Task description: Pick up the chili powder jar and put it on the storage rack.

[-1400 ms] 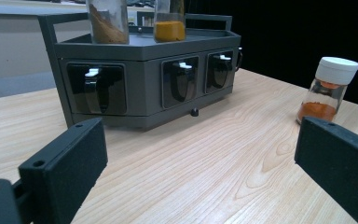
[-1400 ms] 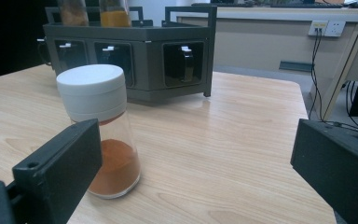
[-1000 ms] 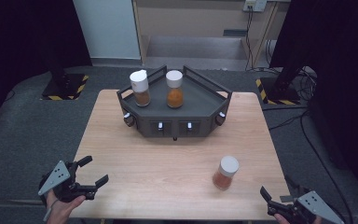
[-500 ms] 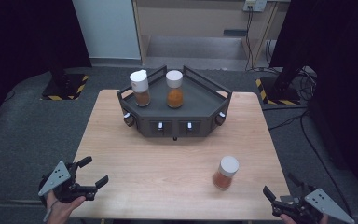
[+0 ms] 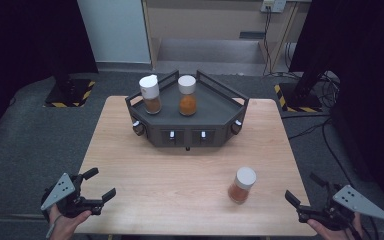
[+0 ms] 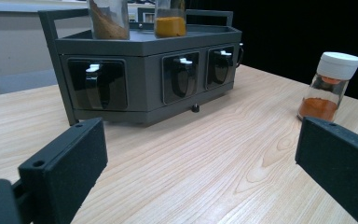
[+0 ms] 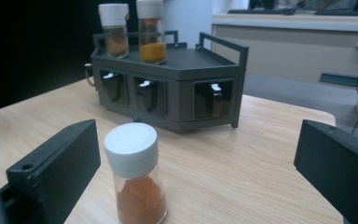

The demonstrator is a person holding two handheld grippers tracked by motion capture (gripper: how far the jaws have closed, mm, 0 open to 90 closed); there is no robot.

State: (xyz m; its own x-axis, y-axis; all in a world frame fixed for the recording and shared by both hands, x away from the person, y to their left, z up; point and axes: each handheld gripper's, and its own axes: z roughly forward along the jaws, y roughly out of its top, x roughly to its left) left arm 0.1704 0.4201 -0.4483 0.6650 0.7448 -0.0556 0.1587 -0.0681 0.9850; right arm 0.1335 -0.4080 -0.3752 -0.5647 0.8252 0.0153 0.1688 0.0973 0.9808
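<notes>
Right tool (image 5: 306, 200) is sitting wide open at the near right corner of the tabletop (image 5: 180, 175), gripping nothing, jaws pointing inward toward the lone spice jar (image 5: 243, 184). My guess is it's being kept low and level so the jaws can slide in around the jar body; in the right gripper view the jar (image 7: 135, 175) is standing upright just ahead, nearer one jaw than the other. The hand (image 5: 337, 227) is hanging just off the table edge.

Left tool (image 5: 91, 192) is also spread open and empty at the near left corner, well apart from the jar, probably just waiting.

Further back, the dark rack (image 5: 215, 107) is holding two other jars, a brownish one (image 5: 150, 94) and an orange one (image 5: 187, 95), with free room on its right side, so the loose jar is likely heading there.
</notes>
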